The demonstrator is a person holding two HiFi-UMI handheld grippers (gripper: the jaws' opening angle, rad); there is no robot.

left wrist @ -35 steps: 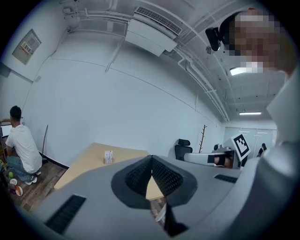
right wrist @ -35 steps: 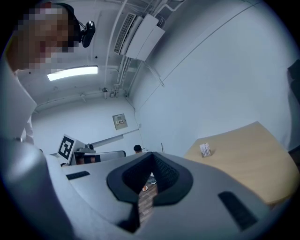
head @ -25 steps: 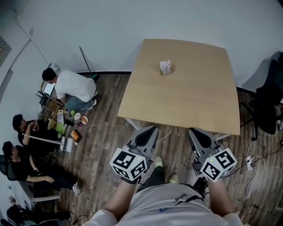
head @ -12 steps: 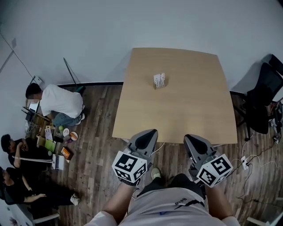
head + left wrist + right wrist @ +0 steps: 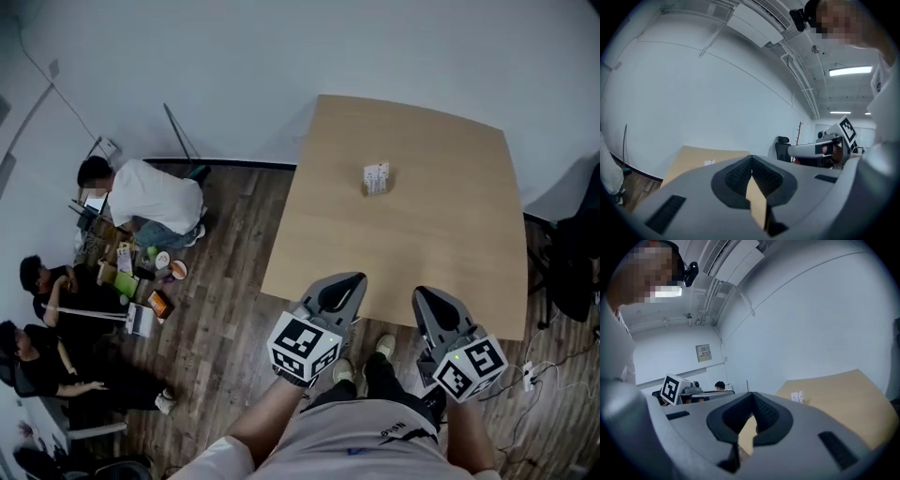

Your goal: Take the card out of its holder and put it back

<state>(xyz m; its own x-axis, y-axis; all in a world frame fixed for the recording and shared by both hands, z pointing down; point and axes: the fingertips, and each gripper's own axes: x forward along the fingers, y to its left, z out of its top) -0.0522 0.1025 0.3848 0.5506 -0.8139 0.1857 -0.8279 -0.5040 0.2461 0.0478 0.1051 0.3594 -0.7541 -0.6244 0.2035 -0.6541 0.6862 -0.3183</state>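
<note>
A small white card in its holder (image 5: 376, 177) stands upright on the far middle of the light wooden table (image 5: 441, 281). It also shows as a small white card (image 5: 709, 162) in the left gripper view and as a white card (image 5: 798, 396) in the right gripper view. Both grippers hover side by side before the table's near edge, well short of the card. My left gripper (image 5: 343, 286) is shut with nothing between its jaws. My right gripper (image 5: 427, 300) is shut and empty too.
Three people sit or crouch on the wooden floor at the left, by a clutter of items (image 5: 141, 272). A dark office chair (image 5: 574, 262) stands at the table's right side. Cables and a power strip (image 5: 534, 370) lie on the floor at right.
The head view has swung, so the table and card now sit further right in frame. Both grippers stay shut and low before the table edge.
</note>
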